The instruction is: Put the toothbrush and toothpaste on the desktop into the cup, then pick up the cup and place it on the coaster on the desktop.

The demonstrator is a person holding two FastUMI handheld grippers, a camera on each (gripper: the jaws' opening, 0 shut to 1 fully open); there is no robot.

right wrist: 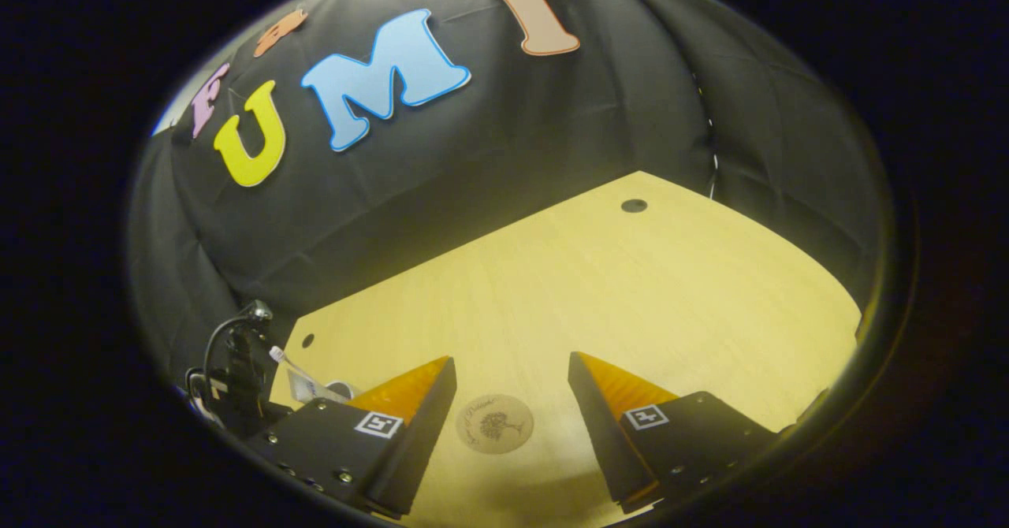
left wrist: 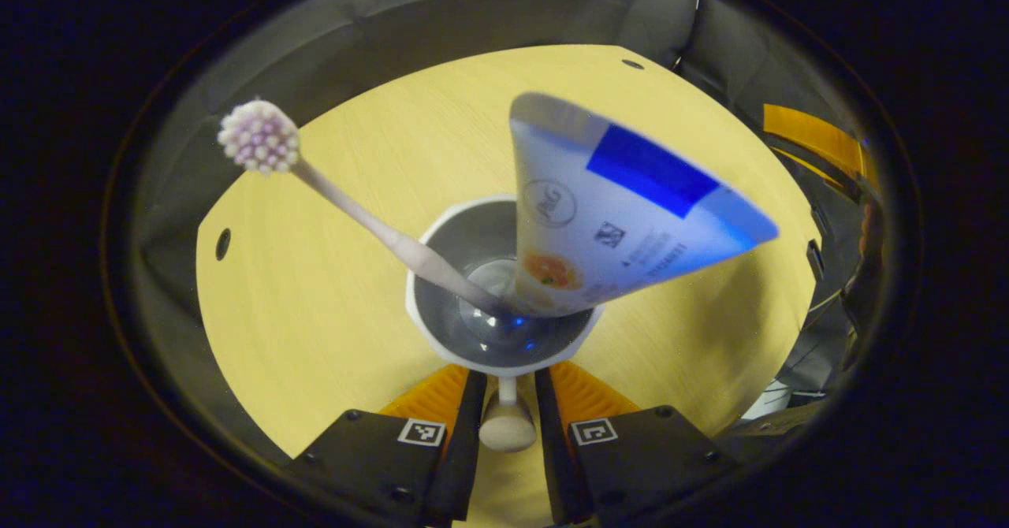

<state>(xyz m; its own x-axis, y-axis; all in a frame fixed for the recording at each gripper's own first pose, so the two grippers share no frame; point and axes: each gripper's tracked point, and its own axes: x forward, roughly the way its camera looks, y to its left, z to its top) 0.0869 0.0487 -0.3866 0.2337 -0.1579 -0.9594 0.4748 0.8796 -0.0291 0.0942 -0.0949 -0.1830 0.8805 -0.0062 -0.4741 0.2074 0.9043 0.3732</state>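
Toothbrush and toothpaste tube both stood in the white cup, so loading looked done. Left tongs were closed on the cup's handle, cup just ahead of them above the tabletop. Right tongs hung wide open and empty, the coaster lying between their tips; placing remained.

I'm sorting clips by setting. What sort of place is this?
Probably a staged recording booth, not a real bathroom: a bare wooden desktop walled by black cloth, with just a cup holding a toothbrush and toothpaste, plus a coaster.
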